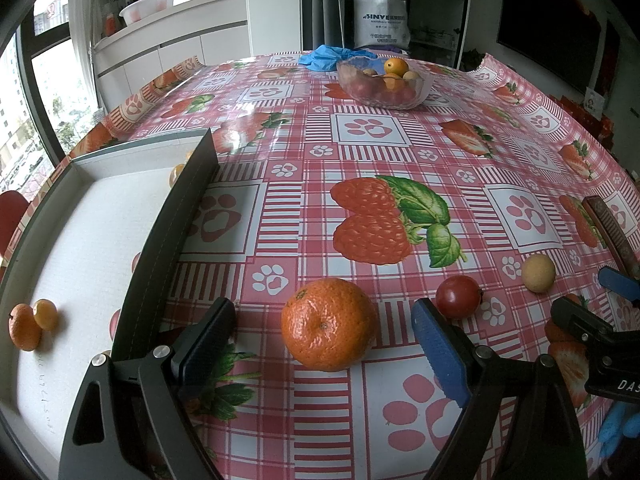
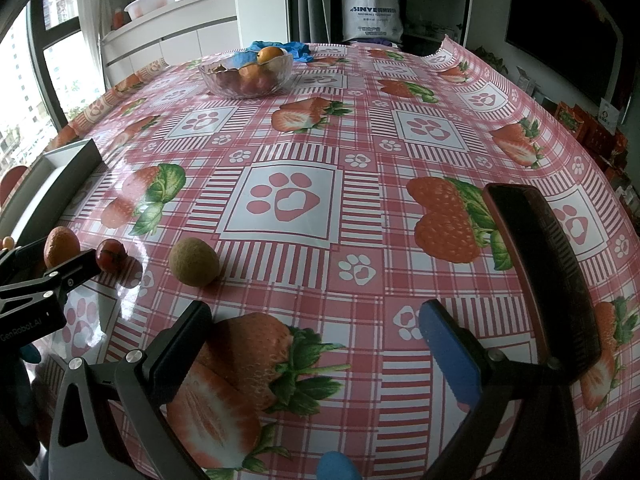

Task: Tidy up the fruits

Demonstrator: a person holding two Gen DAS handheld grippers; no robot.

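the left tongs point(image 1: 324, 344) stood wide apart, low over the table point(image 1: 400, 152), with the mandarin point(image 1: 328, 324) sitting between their two fingers, touching neither. judging by that, the step in hand was taking the mandarin, probably for the white box point(image 1: 88, 248) just to the left, where a small orange fruit point(image 1: 25, 327) and a yellowish one point(image 1: 45, 314) already lay. to do it well, the tongs should go a little further forward so the pads met the fruit at its widest part, then close gently; the peel looked dimpled and soft, the shape slightly flattened, so a hard squeeze could bruise it and an off-centre one could roll it on the glossy, slick-looking printed tablecloth.

the right tongs point(image 2: 316, 340) were also apart and empty, over bare cloth. a smooth, shiny cherry tomato point(image 1: 458, 296) lay just right of the mandarin, and a matte, tan, round fruit, perhaps a longan point(image 1: 539, 273), beyond it. a ribbed glass bowl point(image 1: 384, 84) of mixed fruit stood far across the table. a dark box lid point(image 2: 552, 272) rested near the right tongs.
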